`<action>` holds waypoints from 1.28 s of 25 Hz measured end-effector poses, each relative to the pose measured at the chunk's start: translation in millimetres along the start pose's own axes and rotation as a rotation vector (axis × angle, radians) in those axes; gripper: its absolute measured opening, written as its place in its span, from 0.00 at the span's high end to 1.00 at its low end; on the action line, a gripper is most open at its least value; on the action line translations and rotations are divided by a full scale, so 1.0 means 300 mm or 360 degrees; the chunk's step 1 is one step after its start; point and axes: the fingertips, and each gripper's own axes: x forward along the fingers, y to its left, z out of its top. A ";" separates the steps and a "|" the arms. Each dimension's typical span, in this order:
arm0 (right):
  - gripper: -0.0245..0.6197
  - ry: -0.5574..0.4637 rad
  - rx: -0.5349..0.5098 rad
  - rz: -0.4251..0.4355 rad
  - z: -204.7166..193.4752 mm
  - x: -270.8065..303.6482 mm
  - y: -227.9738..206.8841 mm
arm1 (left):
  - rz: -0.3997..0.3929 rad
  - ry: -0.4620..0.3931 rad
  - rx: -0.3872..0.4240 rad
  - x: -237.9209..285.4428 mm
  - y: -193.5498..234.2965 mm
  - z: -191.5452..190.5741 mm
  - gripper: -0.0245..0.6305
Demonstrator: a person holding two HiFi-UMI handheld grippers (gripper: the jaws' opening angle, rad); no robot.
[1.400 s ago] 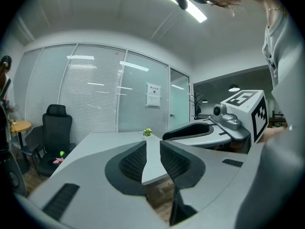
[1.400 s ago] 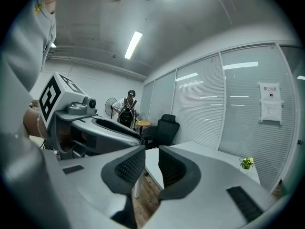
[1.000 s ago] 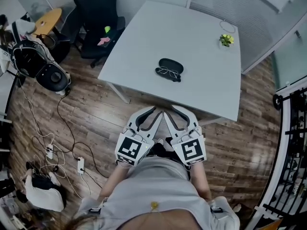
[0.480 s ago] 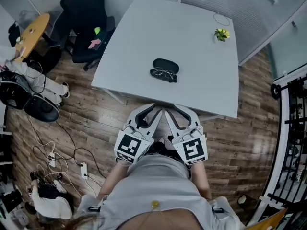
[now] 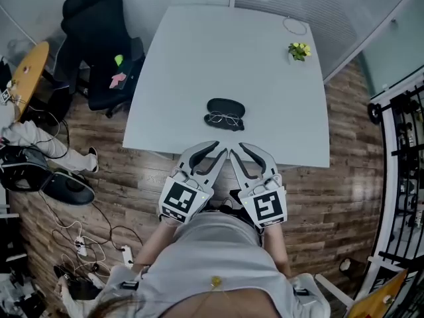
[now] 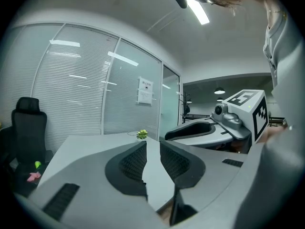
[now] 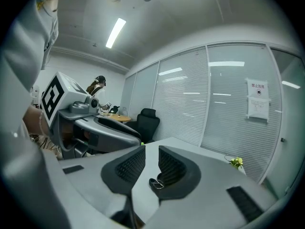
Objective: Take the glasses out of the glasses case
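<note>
A black glasses case (image 5: 226,105) lies shut near the front of the white table (image 5: 199,52). A pair of thin-rimmed glasses (image 5: 223,118) rests on the table just in front of it, touching or nearly touching it. My left gripper (image 5: 211,148) and right gripper (image 5: 244,148) are held side by side against my body at the table's near edge, short of the glasses. Both hold nothing, and only a thin slit shows between each pair of jaws. The right gripper view shows the glasses (image 7: 156,183) low between the jaws of the right gripper (image 7: 151,149). The left gripper (image 6: 153,144) points over bare tabletop.
A small green plant (image 5: 299,50) and a wire ring (image 5: 295,26) sit at the table's far right corner. A black office chair (image 5: 93,45) stands left of the table, with a round wooden table (image 5: 26,68) farther left. Cables (image 5: 79,244) lie on the wooden floor.
The view has shifted forward: the table, case and glasses now lie closer to my grippers. Case and glasses have not moved on the table. Both grippers stay against my body.
</note>
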 end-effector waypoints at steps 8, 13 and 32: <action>0.84 0.0068 -0.0004 -0.0099 0.003 0.170 -0.056 | -0.0116 -0.0009 0.0005 0.071 0.169 0.012 0.82; 0.84 0.0129 -0.0022 -0.0151 -0.009 0.249 -0.063 | -0.0172 0.0007 0.0032 0.088 0.243 0.005 0.82; 0.84 0.0333 -0.0120 -0.0149 -0.066 0.417 -0.101 | -0.0261 0.0046 -0.0010 0.149 0.380 -0.023 0.82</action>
